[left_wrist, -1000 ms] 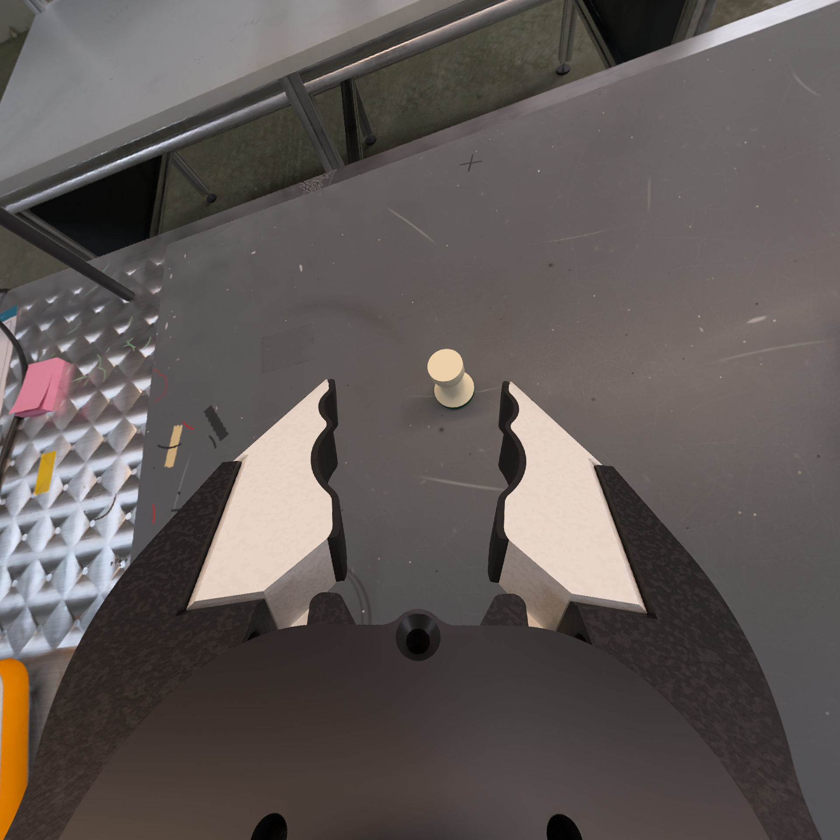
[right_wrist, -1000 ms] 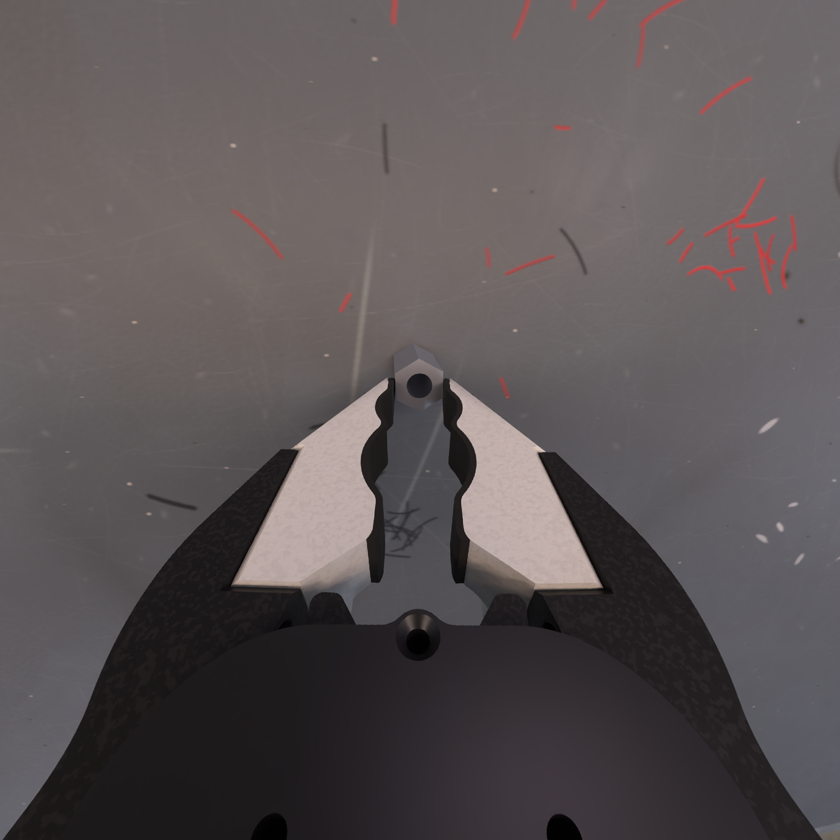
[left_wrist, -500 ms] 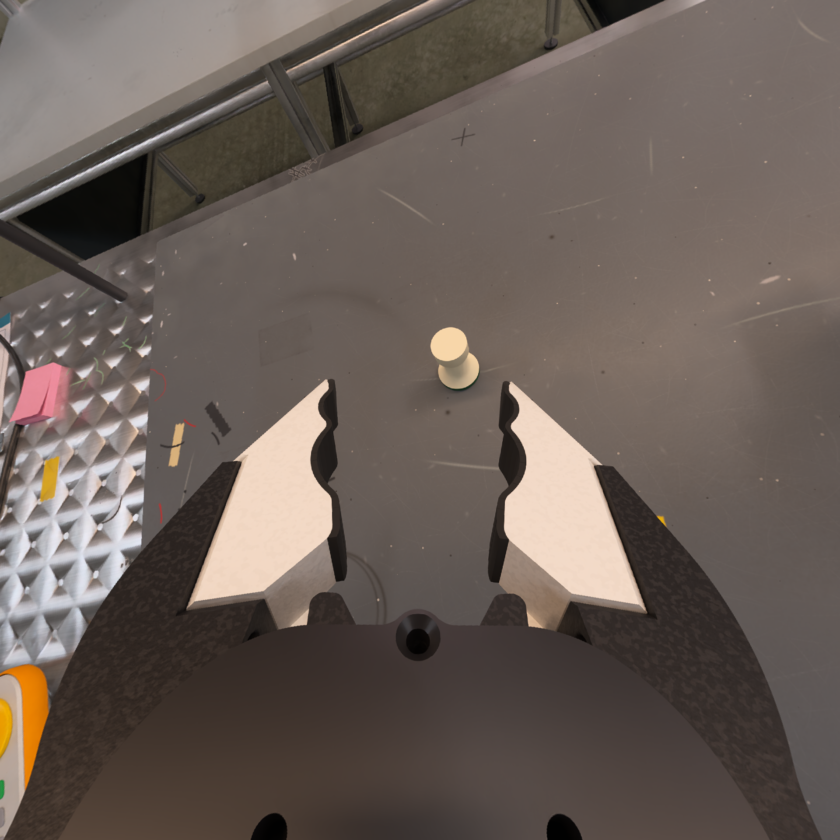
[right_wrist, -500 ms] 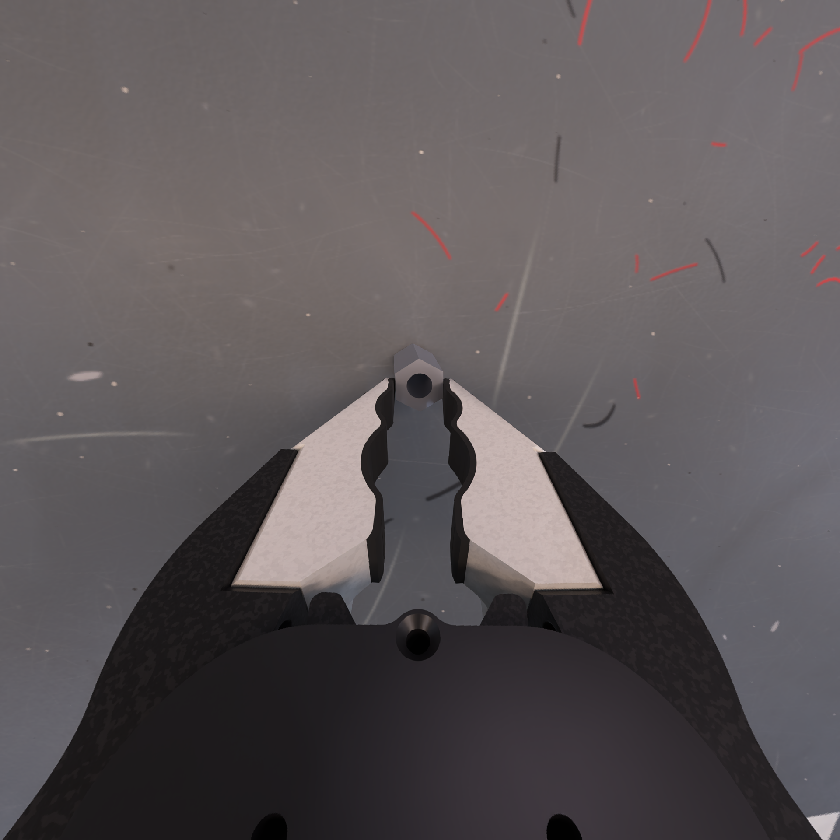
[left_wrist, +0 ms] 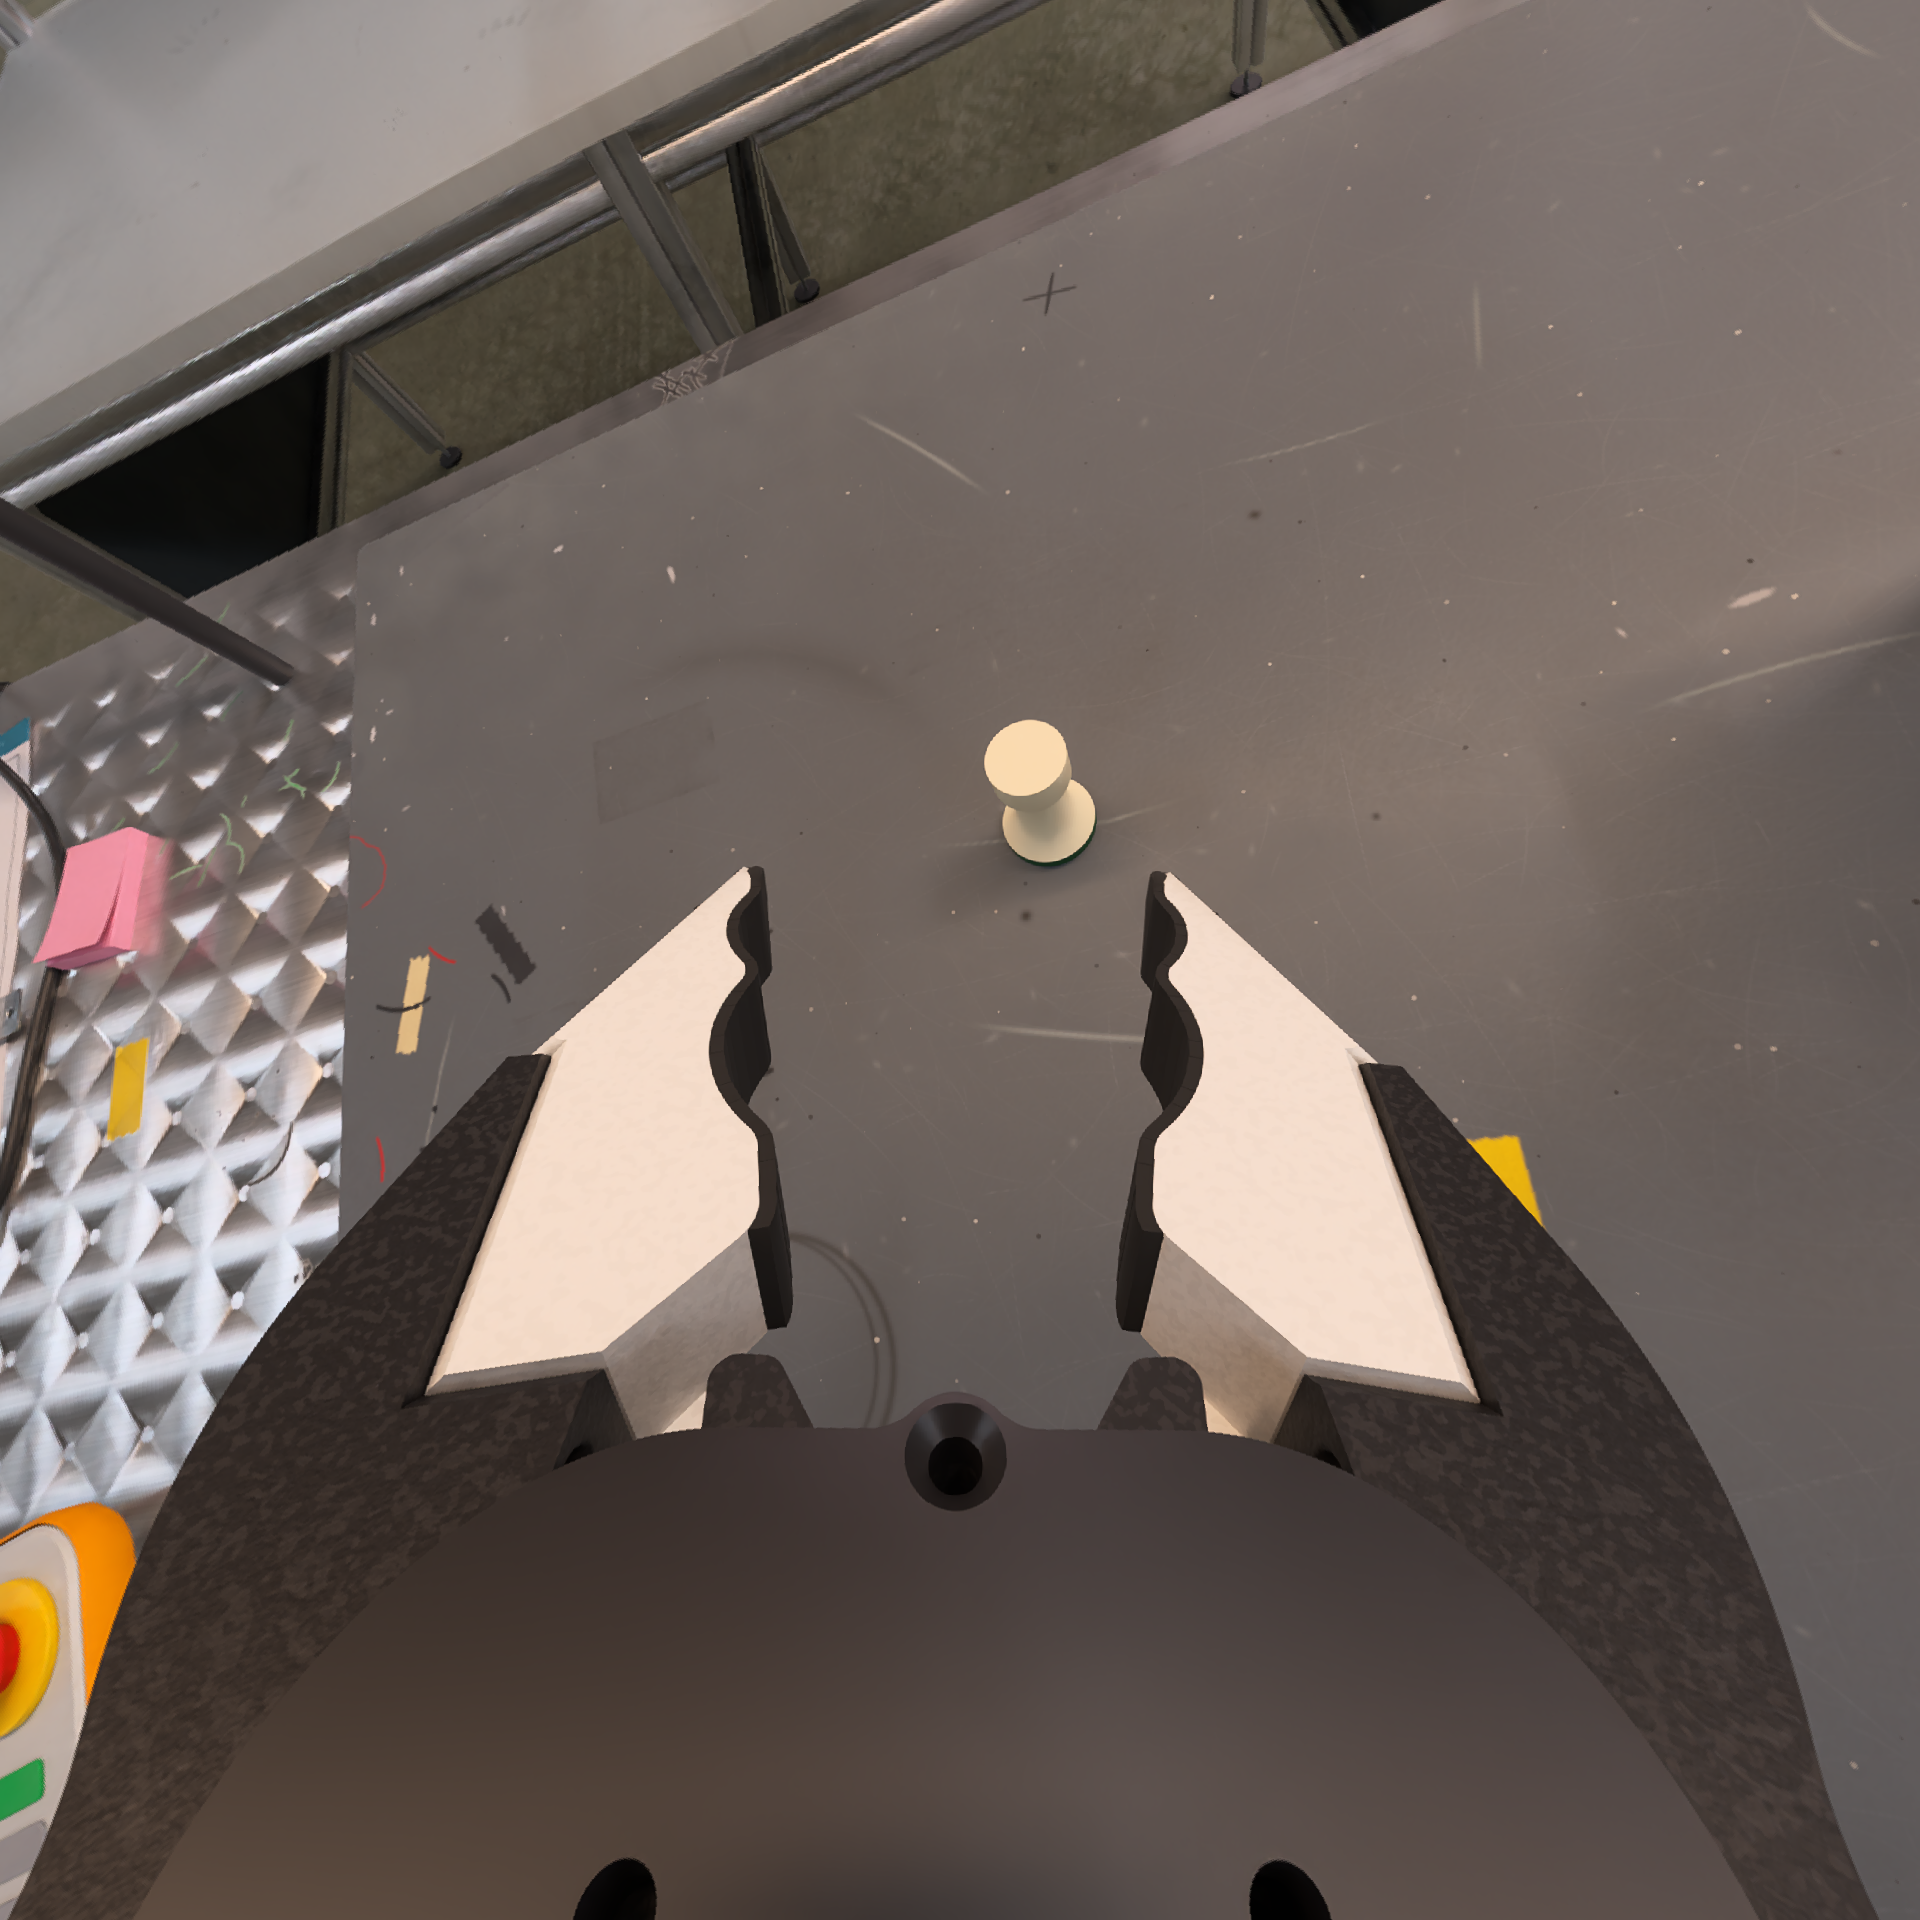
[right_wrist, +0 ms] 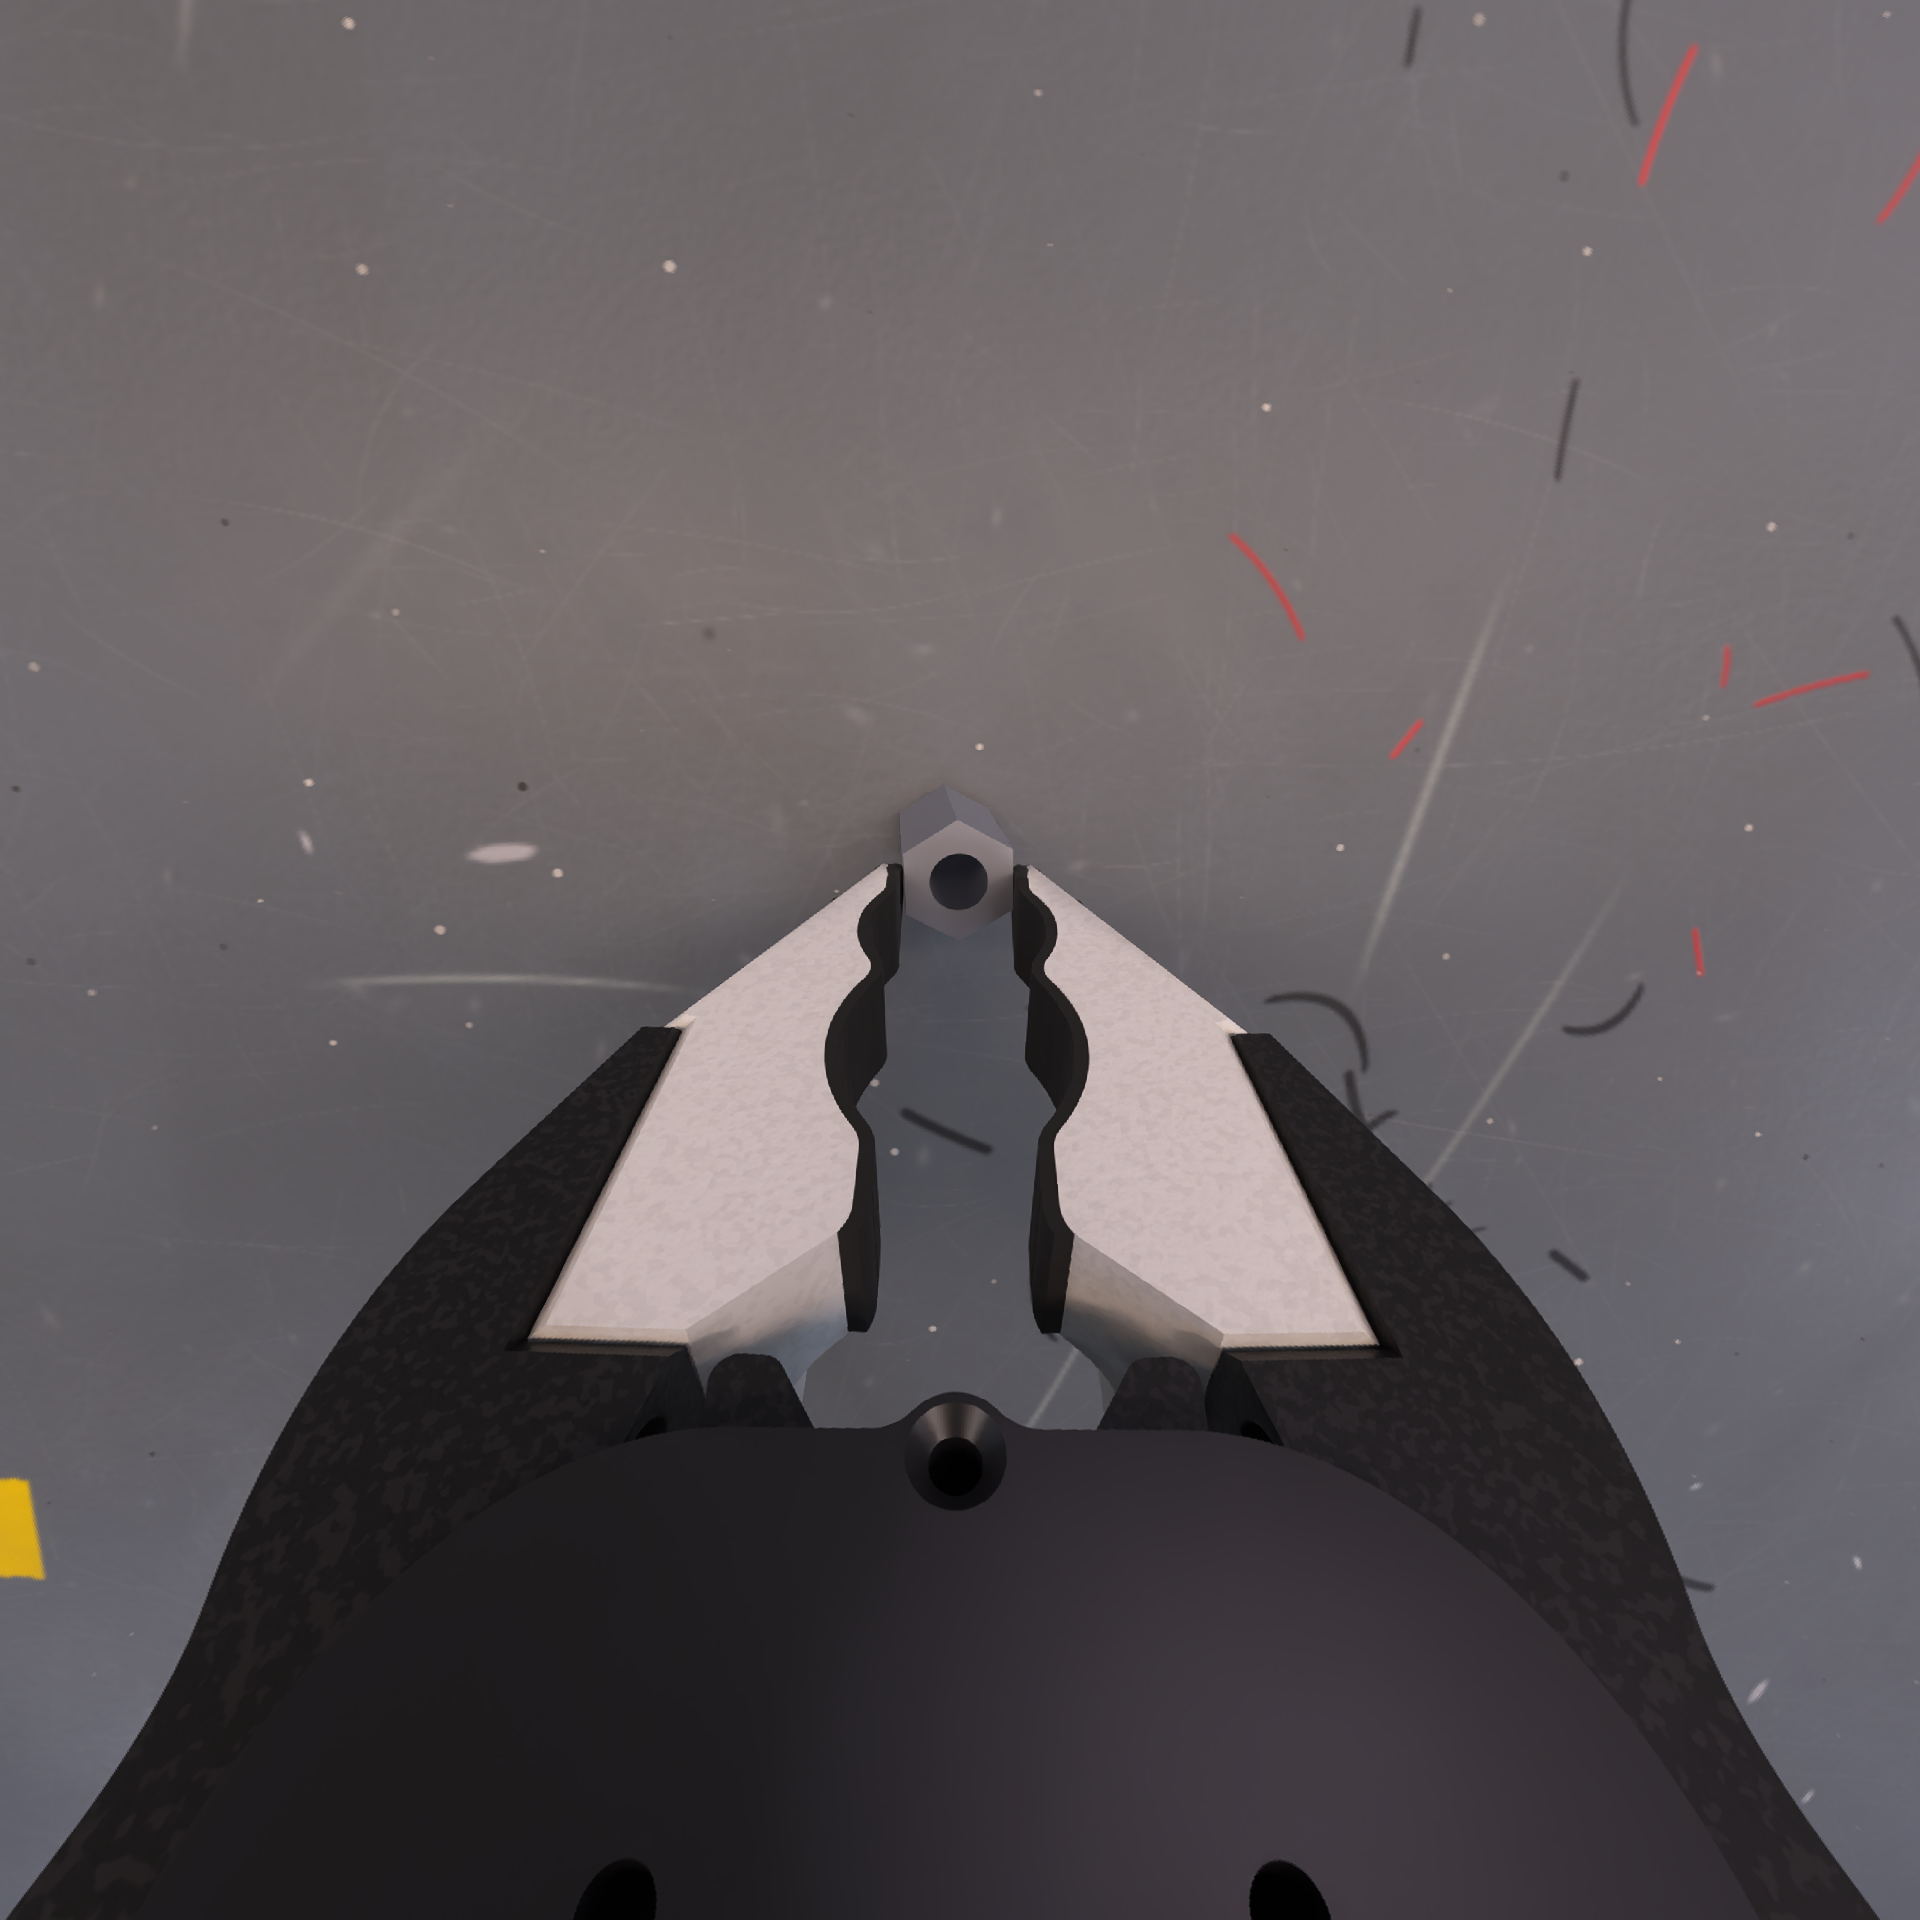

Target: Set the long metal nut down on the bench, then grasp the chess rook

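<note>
Looking through the left wrist view, the left gripper (left_wrist: 954, 883) has its two fingers spread wide and nothing is between them. The chess rook (left_wrist: 1037, 792) stands upright on the grey bench (left_wrist: 1455, 623), just beyond the fingertips and a little toward the right finger, not touching either one. The rook is cream coloured and smooth, with a round flat top, a narrow waist and a wider foot that has a thin dark green rim. The fingers (left_wrist: 623, 1122) are pale plates with wavy dark inner edges, set in a black speckled body. The bench around the rook is matt, with fine scratches and small light specks. Far to the left of the rook, past the bench edge, lies a shiny embossed metal sheet (left_wrist: 156, 1195) with a diamond pattern, and a pink block of paper (left_wrist: 99, 899) rests on it.

In the right wrist view, the right gripper (right_wrist: 956, 883) is closed narrow on the long metal nut (right_wrist: 954, 873), which sits at the very fingertips. The nut is hexagonal, light grey metal, and its round bore faces the camera. Whether it touches the bench below I cannot tell. To the right of the nut, the bench carries short red and black strokes (right_wrist: 1268, 587).
</note>
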